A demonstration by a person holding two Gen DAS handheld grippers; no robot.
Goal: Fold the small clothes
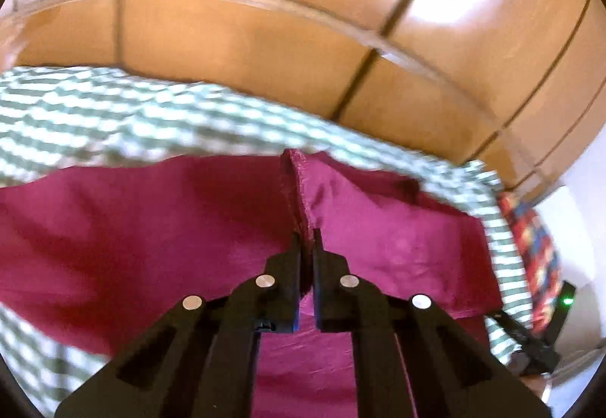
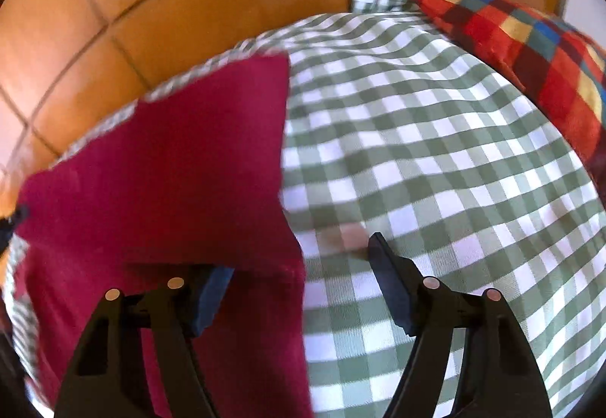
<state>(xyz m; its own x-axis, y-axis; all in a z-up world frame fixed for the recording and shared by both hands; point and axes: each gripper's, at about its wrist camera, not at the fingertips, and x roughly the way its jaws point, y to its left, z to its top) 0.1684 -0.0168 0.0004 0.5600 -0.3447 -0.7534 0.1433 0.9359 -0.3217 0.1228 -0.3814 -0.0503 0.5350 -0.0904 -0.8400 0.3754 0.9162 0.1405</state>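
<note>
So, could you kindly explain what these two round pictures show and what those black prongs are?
Each picture comes from a fisheye camera on a hand-held two-finger tool, looking along its fingers. The left tool is shut on a raised fold of the dark red cloth garment. The right tool is open, straddling that garment's edge without pinching it. The garment lies on a green-and-white checked cloth, with a multicoloured checked cushion at its far side and an orange tiled floor beyond.
</note>
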